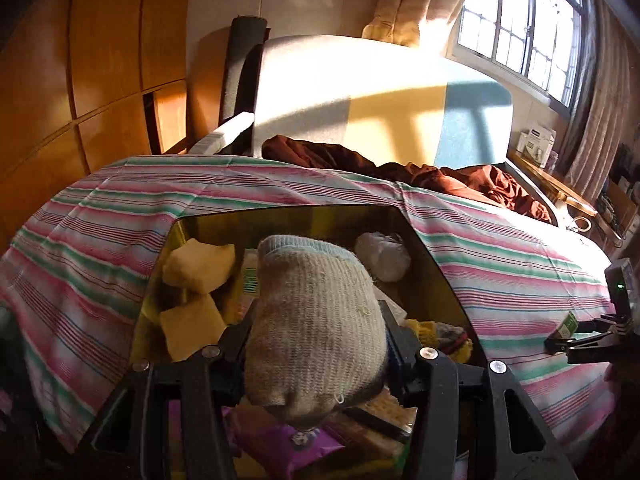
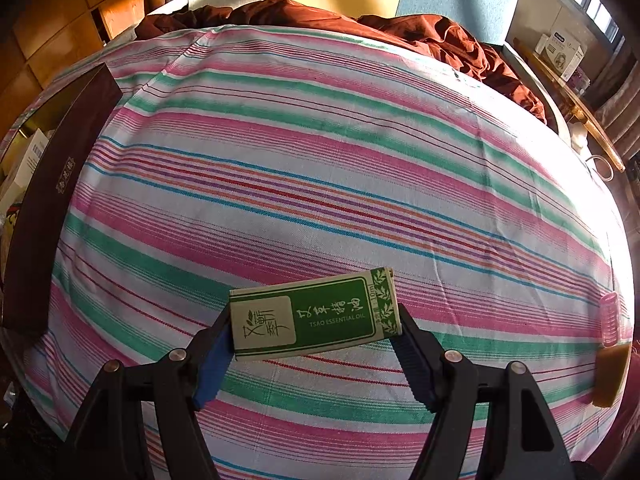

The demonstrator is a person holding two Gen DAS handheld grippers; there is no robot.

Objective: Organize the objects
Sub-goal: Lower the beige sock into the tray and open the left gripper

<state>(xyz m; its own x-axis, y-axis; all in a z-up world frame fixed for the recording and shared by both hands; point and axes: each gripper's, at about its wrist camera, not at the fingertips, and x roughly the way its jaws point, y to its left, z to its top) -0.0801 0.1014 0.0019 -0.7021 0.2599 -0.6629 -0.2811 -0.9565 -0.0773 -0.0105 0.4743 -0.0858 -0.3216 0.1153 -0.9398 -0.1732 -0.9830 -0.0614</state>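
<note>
My left gripper [image 1: 316, 344] is clamped on a beige ribbed knit sock [image 1: 316, 320], jaws partway in, pads pressing both sides. Just beyond and below it – open dark box w/ gold lining [image 1: 280, 216] holding yellow sponge blocks [image 1: 198, 266] + a white crumpled bag [image 1: 382, 256]. My right gripper [image 2: 314, 336] grips a green-and-cream essential oil carton [image 2: 314, 316] end to end, over the pink/green striped bedsheet [image 2: 320, 160] – box's dark lid-side [image 2: 64, 196] far to its left.

1. Striped bed [image 2: 320, 168] lies bare across the frame's middle: open passage.
2. Dark box [image 2: 60, 184] blocks the left edge.
3. Brown bedding [image 2: 460, 40] crowds the upper right.
4. Box interior [image 1: 192, 224] is packed with things.
</note>
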